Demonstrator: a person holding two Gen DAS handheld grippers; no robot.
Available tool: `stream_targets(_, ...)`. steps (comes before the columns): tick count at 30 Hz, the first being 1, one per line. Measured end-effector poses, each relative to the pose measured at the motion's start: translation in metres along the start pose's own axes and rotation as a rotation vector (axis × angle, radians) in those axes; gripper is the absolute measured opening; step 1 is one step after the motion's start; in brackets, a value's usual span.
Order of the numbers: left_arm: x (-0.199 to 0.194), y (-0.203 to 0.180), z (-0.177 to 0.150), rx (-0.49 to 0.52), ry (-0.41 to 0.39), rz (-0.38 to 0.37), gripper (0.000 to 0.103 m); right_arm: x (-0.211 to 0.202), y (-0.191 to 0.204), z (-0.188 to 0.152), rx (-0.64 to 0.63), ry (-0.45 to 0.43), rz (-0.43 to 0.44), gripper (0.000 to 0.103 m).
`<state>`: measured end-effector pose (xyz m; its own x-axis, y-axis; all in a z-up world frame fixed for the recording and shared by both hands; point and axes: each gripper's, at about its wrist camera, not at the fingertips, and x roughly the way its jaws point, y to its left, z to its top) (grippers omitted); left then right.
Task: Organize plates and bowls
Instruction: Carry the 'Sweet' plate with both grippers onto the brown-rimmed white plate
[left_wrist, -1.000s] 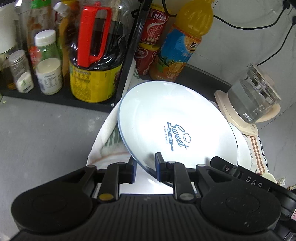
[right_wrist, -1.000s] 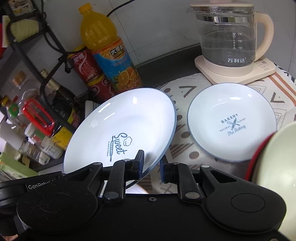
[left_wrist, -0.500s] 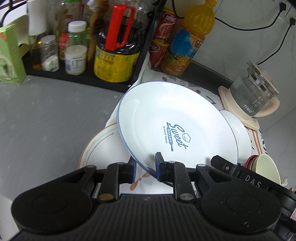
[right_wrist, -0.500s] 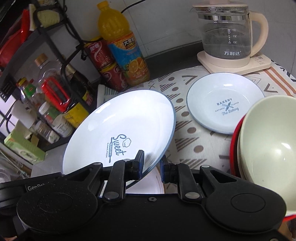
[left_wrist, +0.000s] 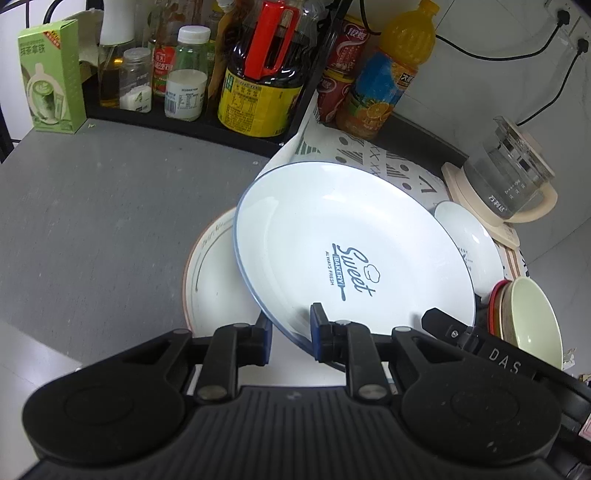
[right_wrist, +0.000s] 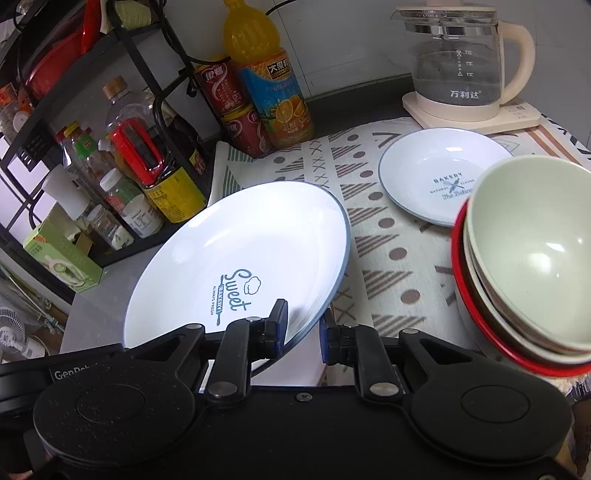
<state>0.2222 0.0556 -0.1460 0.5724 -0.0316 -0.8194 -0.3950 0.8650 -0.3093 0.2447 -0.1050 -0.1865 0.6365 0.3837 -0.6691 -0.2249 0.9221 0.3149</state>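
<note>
Left gripper clamped narrow on near rim of large white plate; right gripper pinching same rim from other side. Plate tilted, lifted off grey surface, overlapping a brown-rimmed plate lying flat beneath. Beyond, on patterned cloth: small white plate, and stacked bowls just beside right gripper.

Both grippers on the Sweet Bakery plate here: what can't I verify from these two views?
- Brown-rimmed plate, left wrist view: mostly hidden by the Sweet Bakery plate; contact between them unclear.
- Bowl stack, right wrist view: cut by the edge, count uncertain.
- Small plate, left wrist view: print largely hidden.
</note>
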Motion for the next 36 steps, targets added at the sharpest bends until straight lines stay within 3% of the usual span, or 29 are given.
stream_targets(18, -0.001, 0.014, -0.025, -0.062, 0.052, 0.006, 0.02, -0.002, 0.002, -0.025, -0.052, 0.04, -0.021, 0.017)
stream_targets(36, 0.009, 0.016, -0.011, -0.04, 0.163, 0.007, 0.023, 0.015, 0.006, -0.022, -0.044, 0.069, -0.067, 0.013)
